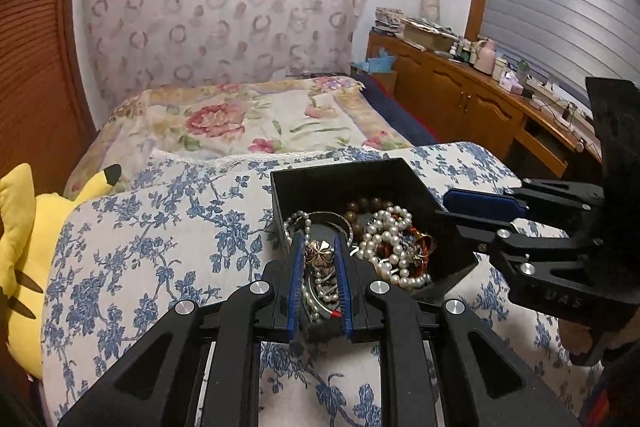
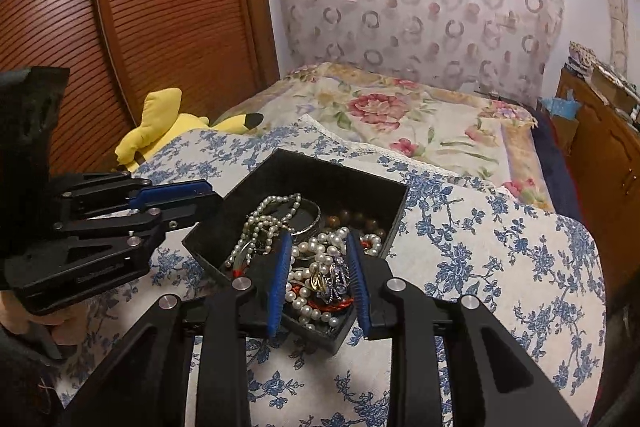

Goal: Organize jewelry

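Observation:
A black open box (image 1: 320,183) (image 2: 320,171) full of tangled jewelry sits on a blue-flowered cloth. It holds white pearl strands (image 1: 390,247) (image 2: 320,255), brown wooden beads (image 1: 366,205) (image 2: 356,221), a silver bangle (image 2: 310,215) and a gold flower piece (image 1: 319,250). My left gripper (image 1: 319,245) hovers over the box's near left corner, partly open, with the gold piece between its fingers, not clamped. In the right wrist view it (image 2: 208,197) reaches in from the left. My right gripper (image 2: 319,251) is open above the pearls at the near edge; in the left wrist view it (image 1: 446,205) comes in from the right.
A yellow plush toy (image 1: 24,251) (image 2: 160,131) lies left of the box by a wooden slatted door (image 2: 140,7). A flowered bedspread (image 1: 256,119) lies behind. A wooden sideboard (image 1: 480,95) with bottles stands at the right.

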The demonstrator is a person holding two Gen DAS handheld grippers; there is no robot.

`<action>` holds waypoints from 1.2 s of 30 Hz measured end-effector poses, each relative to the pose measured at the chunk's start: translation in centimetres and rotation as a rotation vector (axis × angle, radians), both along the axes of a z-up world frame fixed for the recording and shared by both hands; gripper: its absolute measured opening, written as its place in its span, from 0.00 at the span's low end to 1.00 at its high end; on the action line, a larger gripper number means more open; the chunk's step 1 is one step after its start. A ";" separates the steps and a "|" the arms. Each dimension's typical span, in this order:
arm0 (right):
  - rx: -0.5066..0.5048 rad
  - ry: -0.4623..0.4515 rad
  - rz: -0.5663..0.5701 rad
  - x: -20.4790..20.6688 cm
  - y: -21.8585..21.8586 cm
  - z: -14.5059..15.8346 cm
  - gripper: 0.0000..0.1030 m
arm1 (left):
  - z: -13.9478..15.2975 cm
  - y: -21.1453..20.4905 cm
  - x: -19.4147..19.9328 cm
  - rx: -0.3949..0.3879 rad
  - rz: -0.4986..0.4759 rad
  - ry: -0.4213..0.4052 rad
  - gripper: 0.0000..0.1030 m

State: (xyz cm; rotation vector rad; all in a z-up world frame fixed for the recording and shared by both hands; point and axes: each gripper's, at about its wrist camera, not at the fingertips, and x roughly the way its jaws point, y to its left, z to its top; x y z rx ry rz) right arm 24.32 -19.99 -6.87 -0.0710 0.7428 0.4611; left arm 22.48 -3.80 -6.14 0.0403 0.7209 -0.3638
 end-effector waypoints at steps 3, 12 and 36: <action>0.004 -0.007 -0.002 -0.1 -0.2 0.2 0.33 | 0.1 0.0 0.1 -0.003 0.014 -0.010 0.18; 0.035 -0.057 -0.033 -3.3 -1.8 1.4 0.39 | 1.0 -0.1 -1.9 0.029 0.046 -0.081 0.72; 0.107 -0.274 -0.226 -18.3 -6.4 6.2 0.98 | 6.0 1.4 -16.0 0.067 0.213 -0.278 0.93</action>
